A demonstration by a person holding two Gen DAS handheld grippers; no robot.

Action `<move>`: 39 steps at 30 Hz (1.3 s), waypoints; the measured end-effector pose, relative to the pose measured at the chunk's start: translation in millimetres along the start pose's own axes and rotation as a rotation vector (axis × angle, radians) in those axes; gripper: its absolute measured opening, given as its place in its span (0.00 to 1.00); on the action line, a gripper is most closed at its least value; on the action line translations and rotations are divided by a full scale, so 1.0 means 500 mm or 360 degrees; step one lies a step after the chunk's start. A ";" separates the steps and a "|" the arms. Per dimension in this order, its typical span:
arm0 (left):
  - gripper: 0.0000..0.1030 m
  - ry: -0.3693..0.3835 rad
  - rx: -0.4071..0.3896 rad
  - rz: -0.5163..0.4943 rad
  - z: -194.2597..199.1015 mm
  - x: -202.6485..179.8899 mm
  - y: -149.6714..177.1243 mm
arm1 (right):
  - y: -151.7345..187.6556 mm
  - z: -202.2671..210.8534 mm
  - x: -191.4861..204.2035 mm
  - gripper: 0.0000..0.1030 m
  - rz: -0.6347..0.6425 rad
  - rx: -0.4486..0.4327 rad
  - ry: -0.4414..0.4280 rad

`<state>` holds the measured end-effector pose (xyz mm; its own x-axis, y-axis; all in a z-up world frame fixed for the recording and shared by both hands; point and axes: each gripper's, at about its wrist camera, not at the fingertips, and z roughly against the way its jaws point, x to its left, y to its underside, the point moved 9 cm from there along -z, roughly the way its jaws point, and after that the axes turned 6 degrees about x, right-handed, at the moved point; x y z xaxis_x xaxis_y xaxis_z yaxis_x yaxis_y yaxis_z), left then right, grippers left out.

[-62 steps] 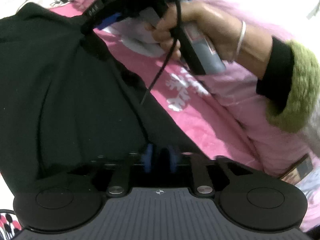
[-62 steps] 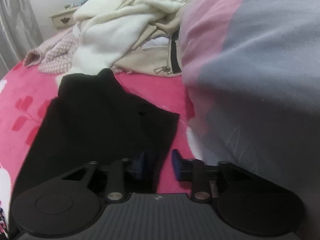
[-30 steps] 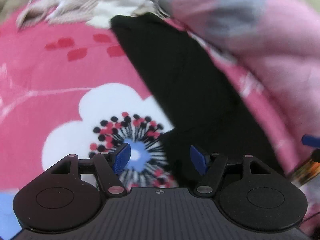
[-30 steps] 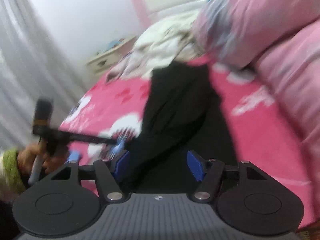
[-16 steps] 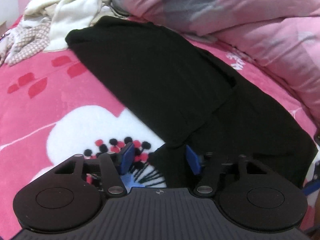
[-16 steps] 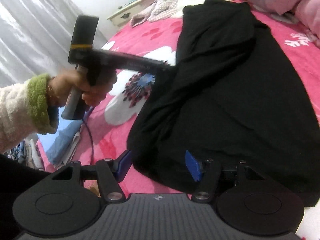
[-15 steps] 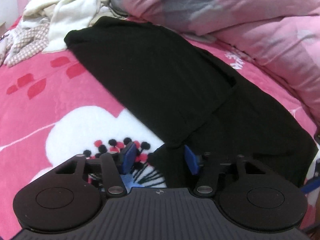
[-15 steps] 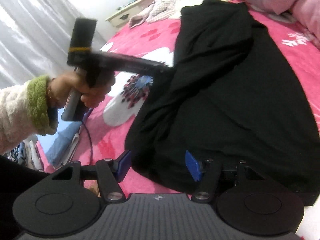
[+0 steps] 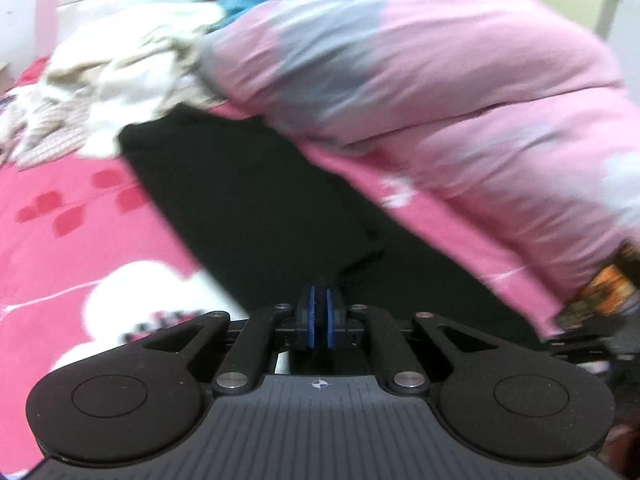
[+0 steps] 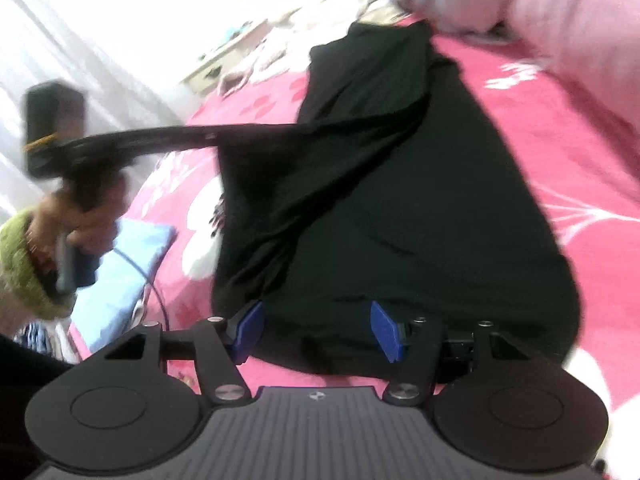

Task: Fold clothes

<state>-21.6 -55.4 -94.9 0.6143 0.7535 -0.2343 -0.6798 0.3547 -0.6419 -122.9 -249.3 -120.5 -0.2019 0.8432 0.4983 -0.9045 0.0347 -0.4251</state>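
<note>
A black garment [image 10: 420, 208] lies on a pink, white-flowered bedspread [image 9: 60, 216] beside a pink-and-grey quilt [image 9: 420, 80].

The black garment [image 10: 420, 208] lay spread lengthwise on the pink bed [image 10: 560, 128], its left edge raised off the surface and drawn taut.

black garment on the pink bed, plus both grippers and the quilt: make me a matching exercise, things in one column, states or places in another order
Things
1. left gripper
2. right gripper
3. black garment
4. puffy pink and grey quilt

States
A. heaped along the garment's far side
B. open at the near hem
C. one edge lifted off the bed
D. shut on black cloth

Pairs: 1-D, 2-B, 3-C, 4-A
</note>
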 end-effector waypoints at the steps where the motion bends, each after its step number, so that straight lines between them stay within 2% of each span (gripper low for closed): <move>1: 0.04 0.0042 -0.0003 -0.0013 0.001 -0.023 -0.003 | -0.001 0.009 -0.013 0.61 -0.0032 -0.0019 0.0022; 6: 0.04 0.0263 0.0044 -0.0136 -0.032 -0.156 0.003 | 0.010 0.047 -0.068 0.61 -0.0072 -0.0107 0.0146; 10: 0.04 0.0349 0.0129 -0.0142 -0.087 -0.205 0.024 | 0.012 0.052 -0.095 0.61 -0.0060 -0.0123 0.0199; 13: 0.04 0.0360 0.0174 -0.0144 -0.110 -0.216 0.035 | 0.009 0.052 -0.103 0.61 0.0004 -0.0108 0.0186; 15: 0.04 0.0356 0.0186 -0.0144 -0.112 -0.215 0.036 | 0.003 0.055 -0.107 0.61 0.0139 -0.0088 0.0204; 19: 0.04 0.0337 0.0204 -0.0104 -0.109 -0.203 0.036 | -0.044 0.090 -0.146 0.59 0.0403 -0.0101 0.0328; 21: 0.04 0.0329 0.0205 -0.0087 -0.107 -0.198 0.035 | -0.086 0.124 -0.190 0.57 0.0349 -0.0149 0.0357; 24: 0.04 0.0320 0.0212 -0.0100 -0.105 -0.199 0.038 | -0.129 0.171 -0.228 0.54 0.0025 -0.0192 0.0129; 27: 0.04 0.0319 0.0242 -0.0113 -0.106 -0.202 0.047 | -0.141 0.181 -0.234 0.56 -0.0144 -0.0217 -0.0024; 33: 0.04 0.0313 0.0284 -0.0179 -0.120 -0.217 0.070 | -0.130 0.193 -0.212 0.64 -0.0140 -0.0247 -0.0060; 36: 0.05 0.0313 0.0312 -0.0224 -0.129 -0.227 0.084 | -0.132 0.194 -0.204 0.64 -0.0125 -0.0261 -0.0066; 38: 0.13 0.0330 0.0356 -0.0261 -0.136 -0.238 0.098 | -0.133 0.196 -0.201 0.65 -0.0124 -0.0268 -0.0071; 39: 0.23 0.0357 0.0391 -0.0270 -0.137 -0.244 0.106 | -0.135 0.197 -0.199 0.65 -0.0126 -0.0271 -0.0078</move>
<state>-105.2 -166.6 -150.3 0.7806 0.5420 -0.3112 -0.6197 0.6070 -0.4975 -78.7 -388.3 -66.7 -0.1545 0.8070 0.5699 -0.8424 0.1938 -0.5028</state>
